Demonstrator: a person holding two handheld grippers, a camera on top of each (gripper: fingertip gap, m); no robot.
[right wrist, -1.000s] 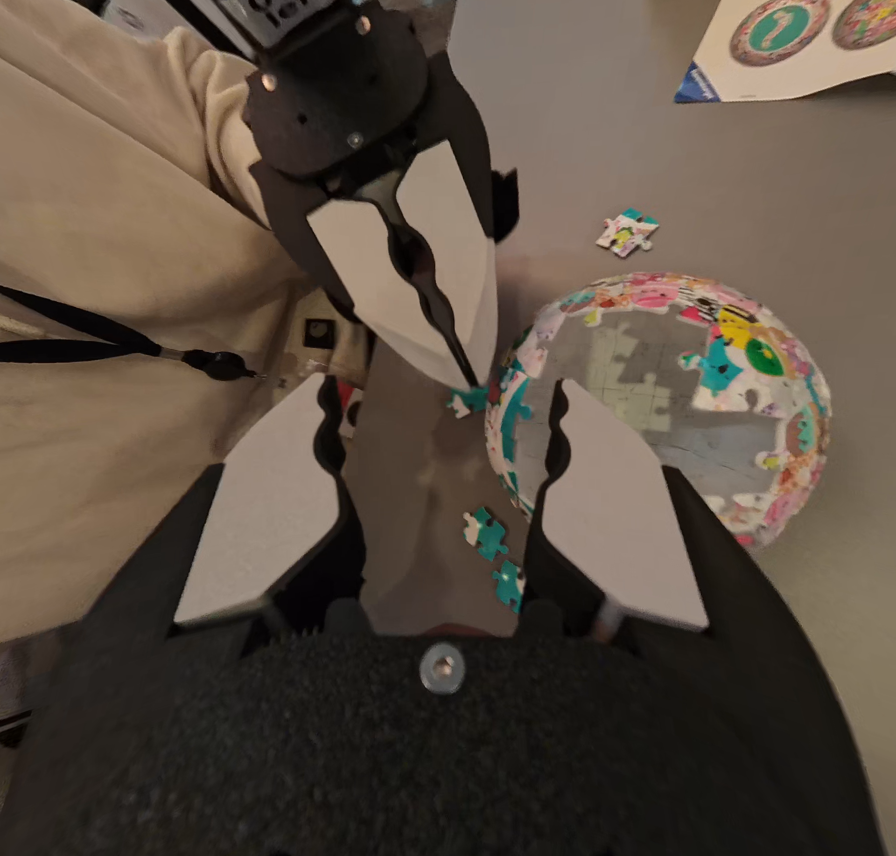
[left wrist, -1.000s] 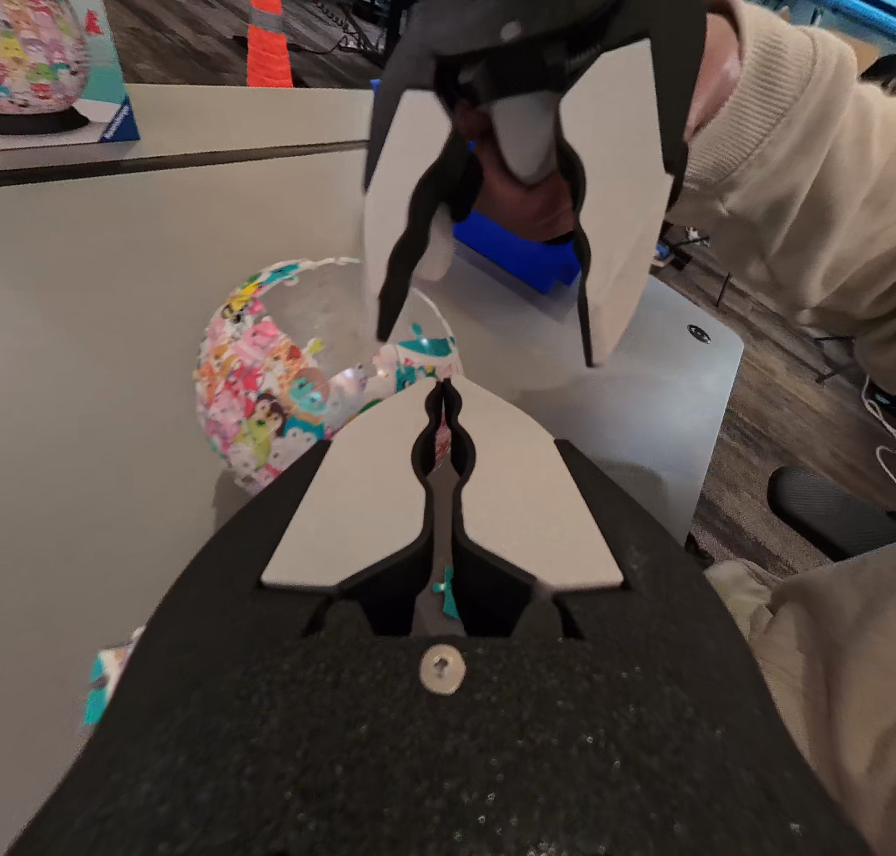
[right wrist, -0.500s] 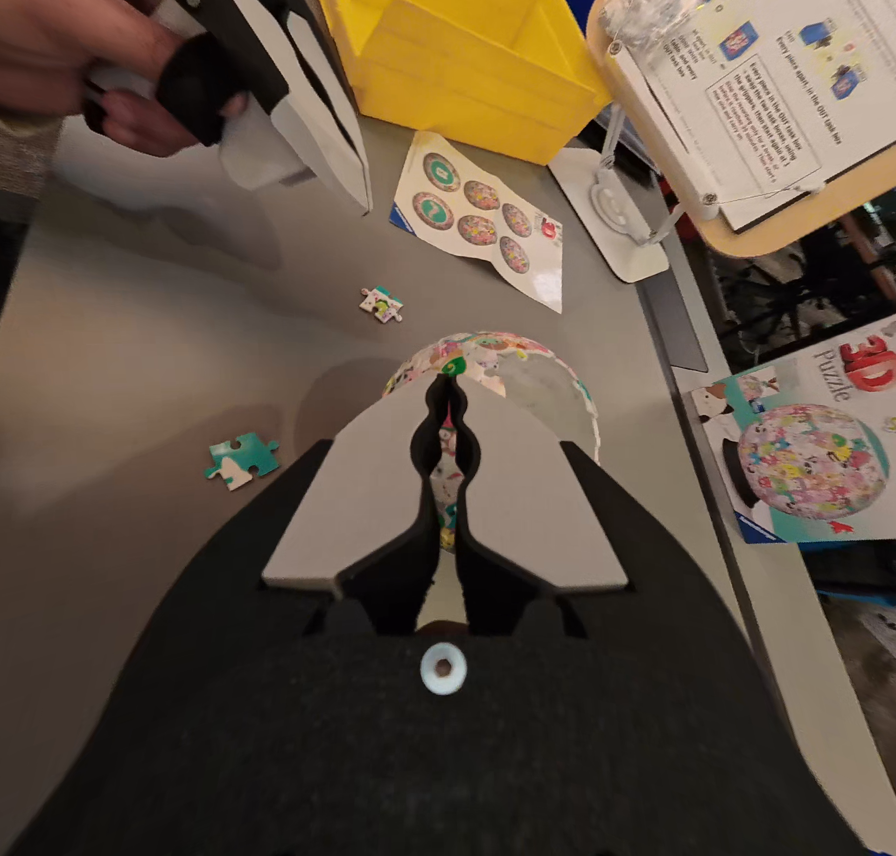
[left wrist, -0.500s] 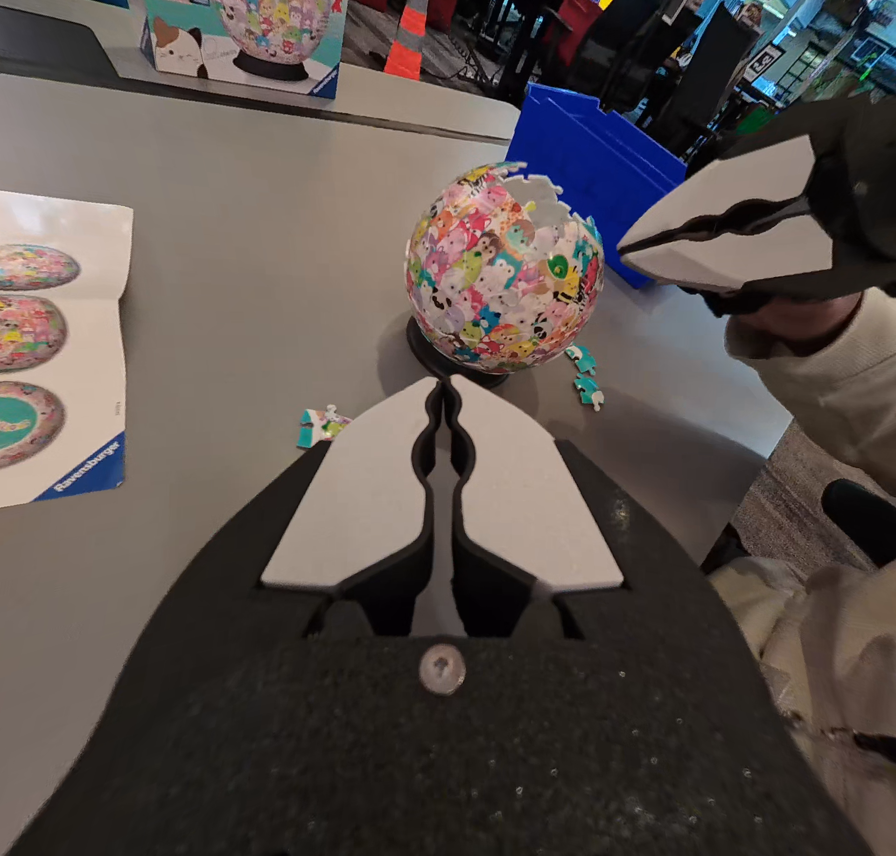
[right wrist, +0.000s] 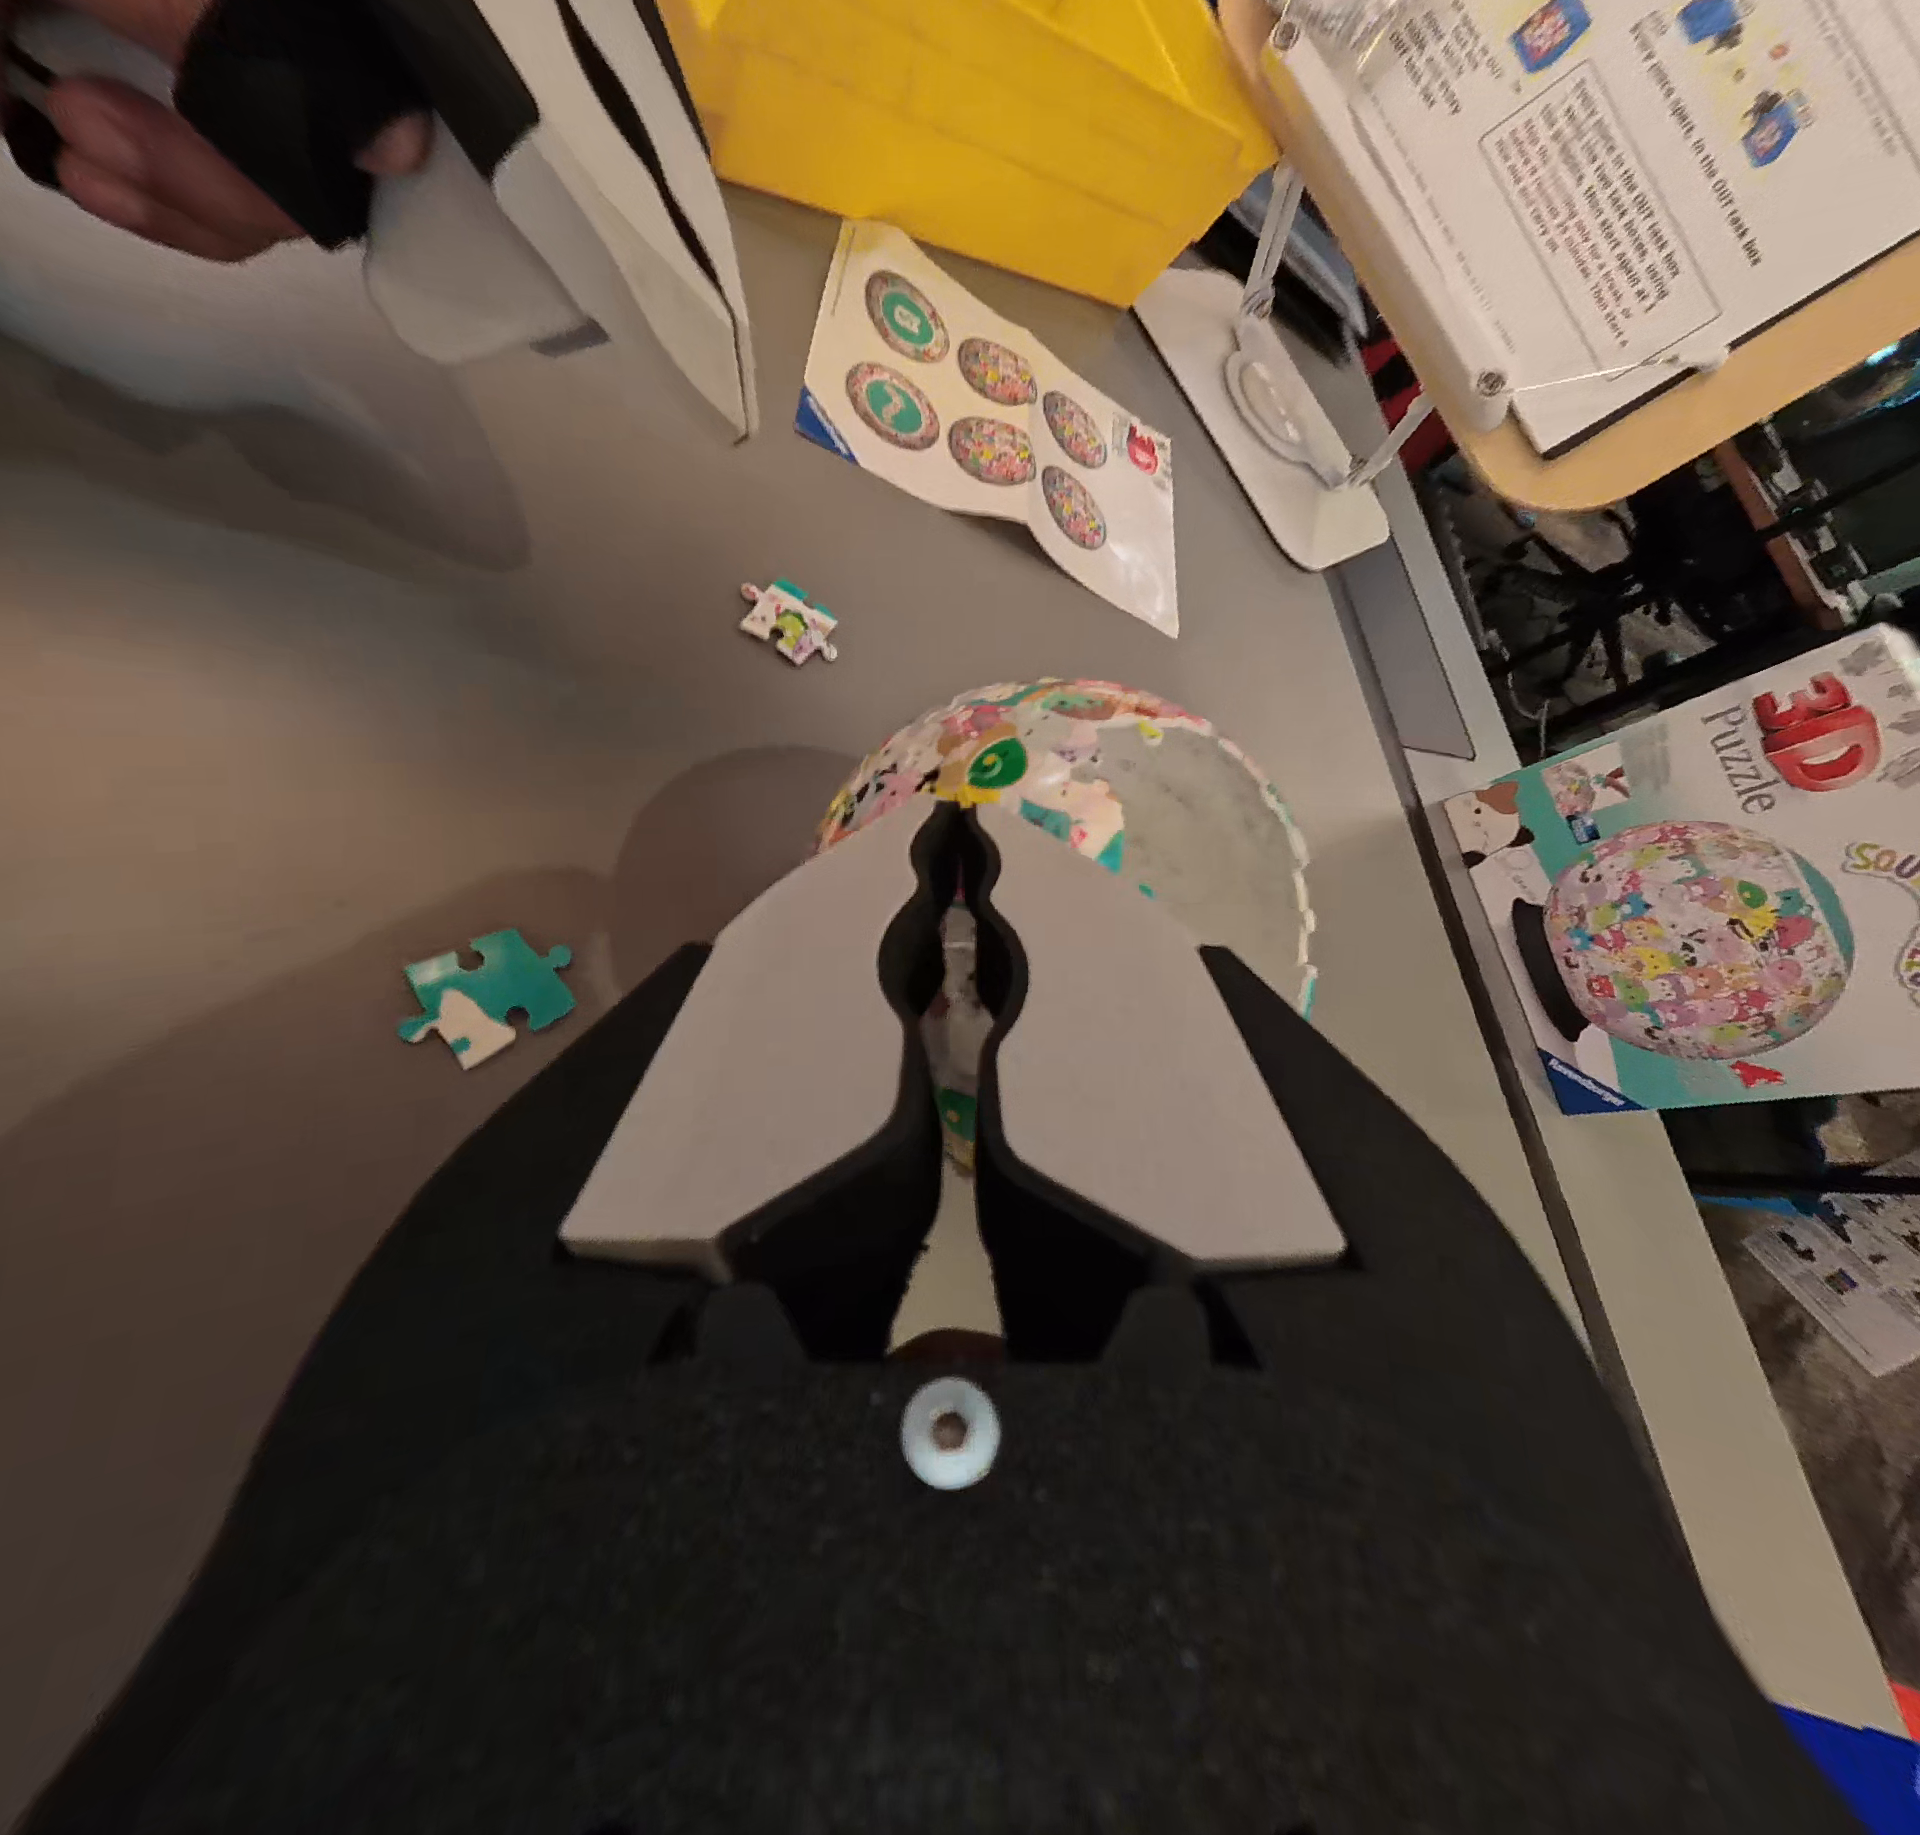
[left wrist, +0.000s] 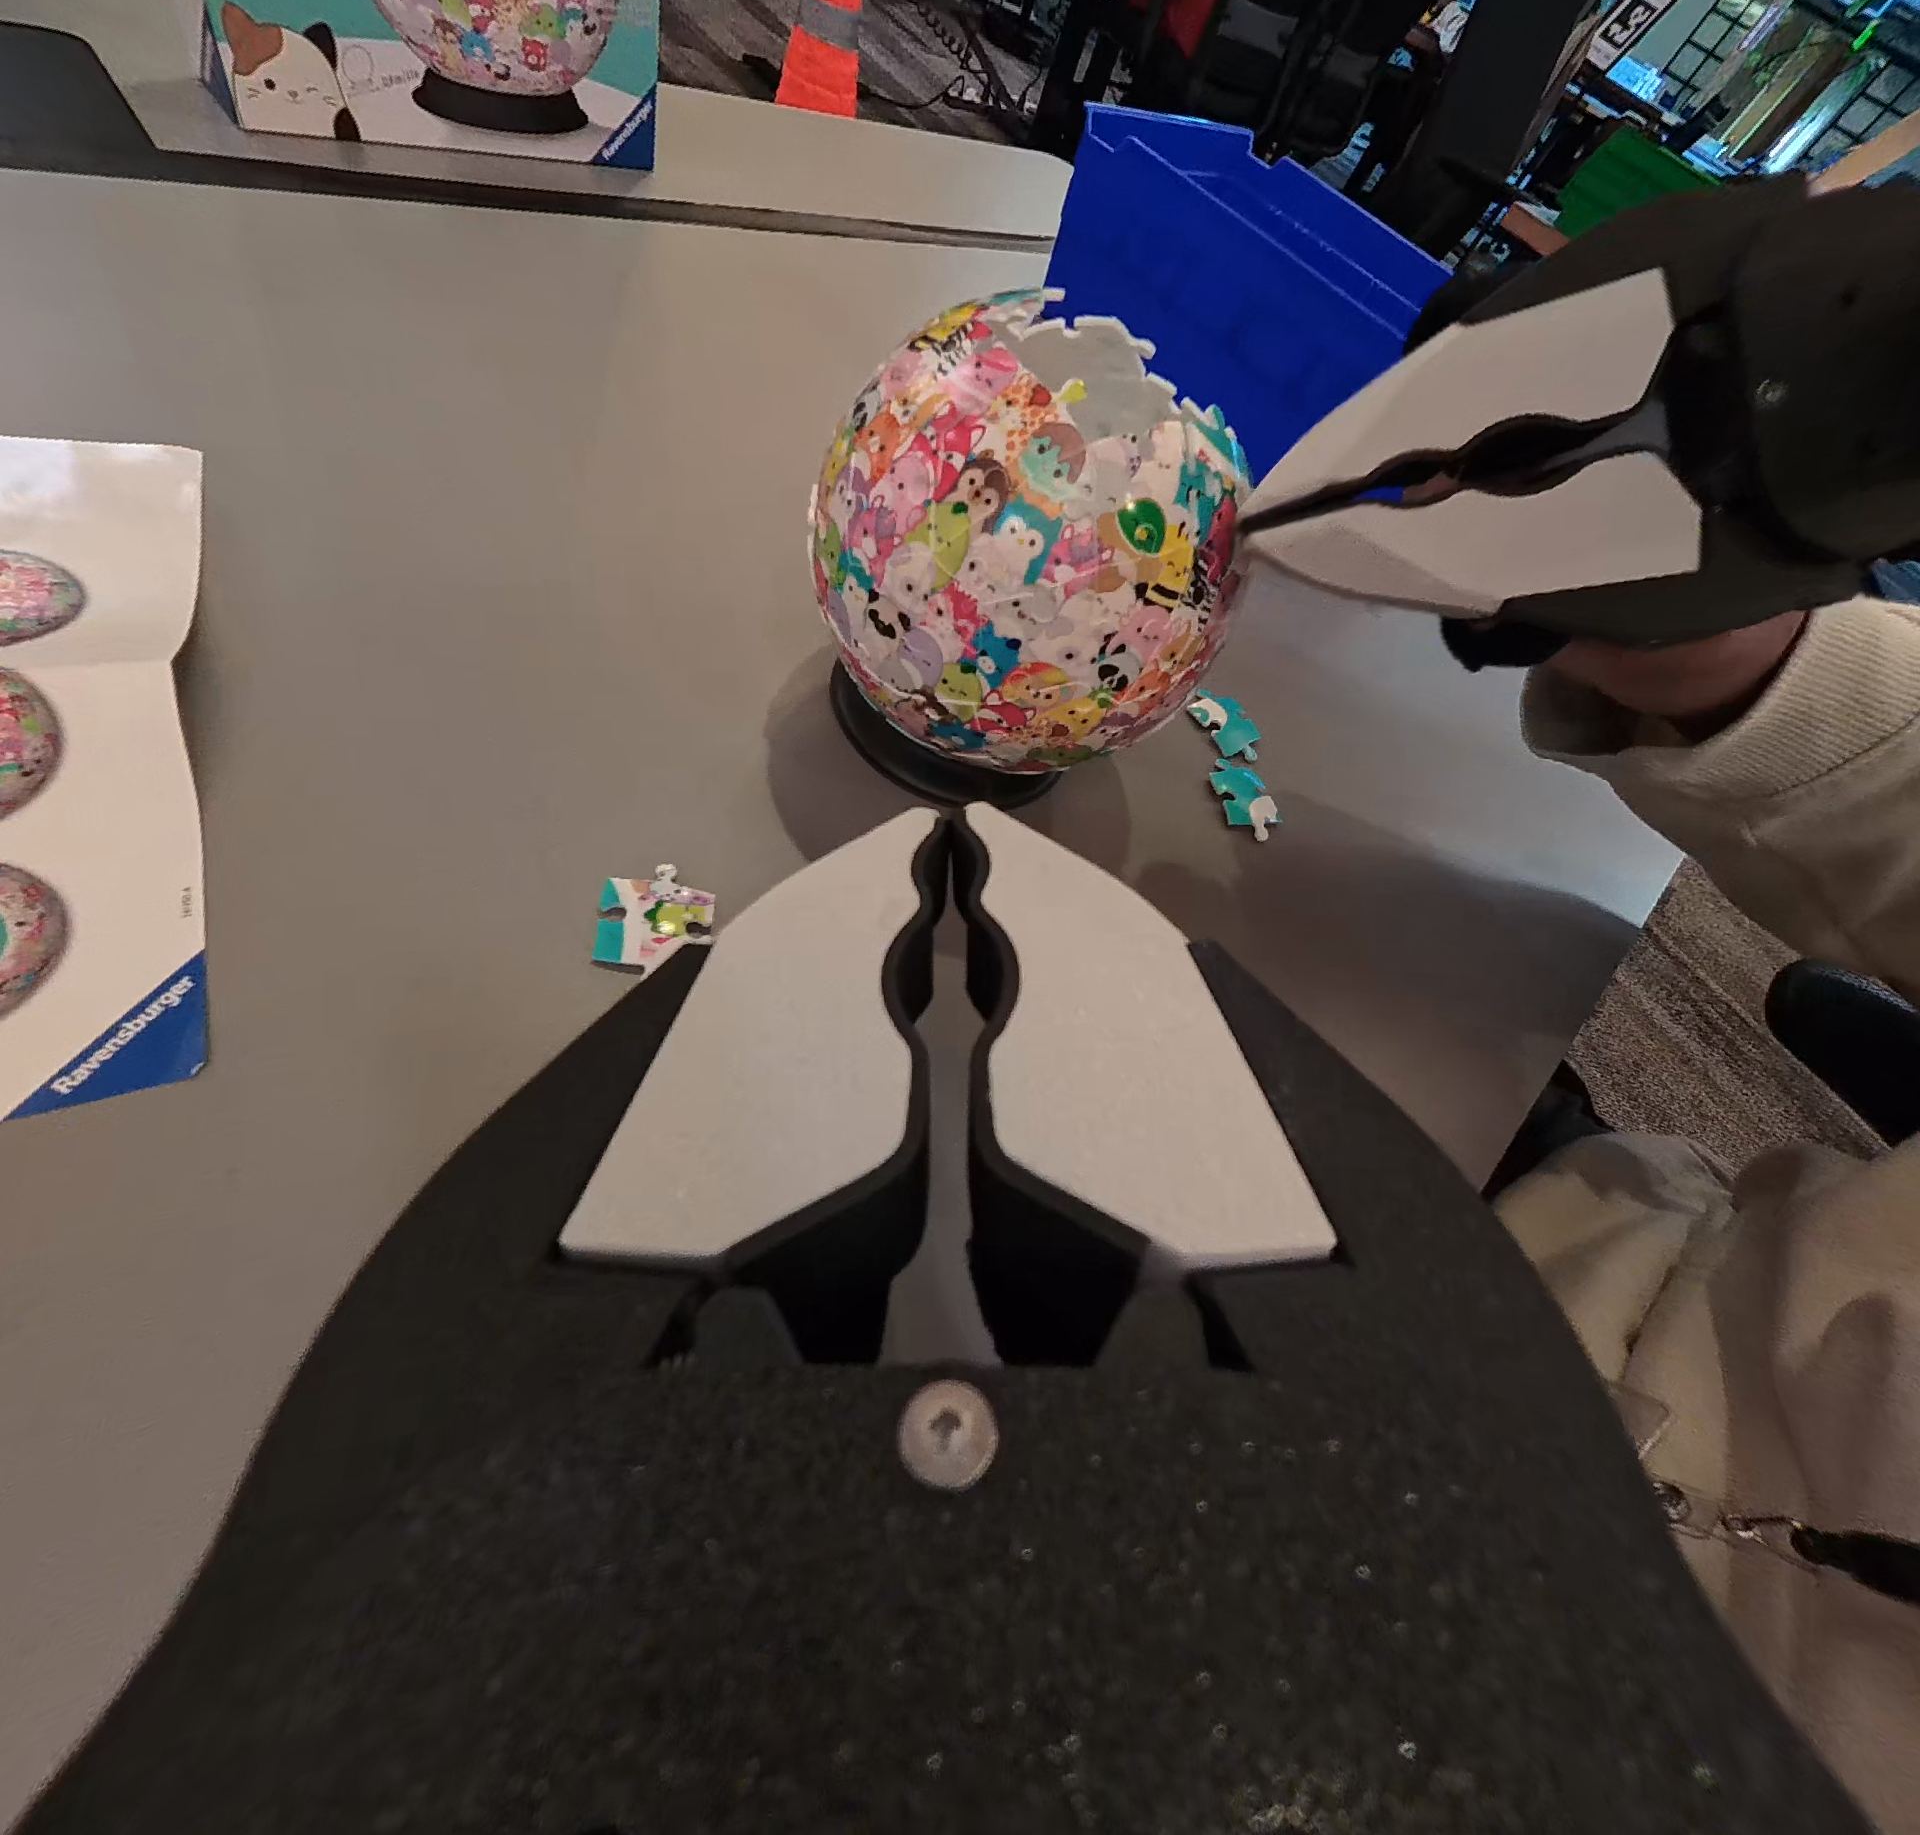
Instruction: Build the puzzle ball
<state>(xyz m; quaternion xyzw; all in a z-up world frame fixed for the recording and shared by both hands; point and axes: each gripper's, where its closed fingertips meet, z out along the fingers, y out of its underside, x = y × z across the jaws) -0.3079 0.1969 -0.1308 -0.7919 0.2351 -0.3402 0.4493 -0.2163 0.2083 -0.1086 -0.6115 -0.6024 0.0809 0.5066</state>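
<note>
Puzzle ball (left wrist: 1023,549) sits on its black stand (left wrist: 940,762) on the grey bench (left wrist: 468,497), top unfinished with a jagged opening at about 1 o'clock. Left hand-held gripper (left wrist: 951,829) is closed with nothing between its fingers, at 6 o'clock from the ball; right hand-held gripper (right wrist: 954,821) is also closed, tips at the ball's side at 3 o'clock, seemingly touching but hard to confirm. Loose pieces: multicolour piece (left wrist: 652,918) at 7 o'clock of the ball, two teal pieces (left wrist: 1236,762) at 4 o'clock; instruction sheet (left wrist: 94,746) at far 9 o'clock.
</note>
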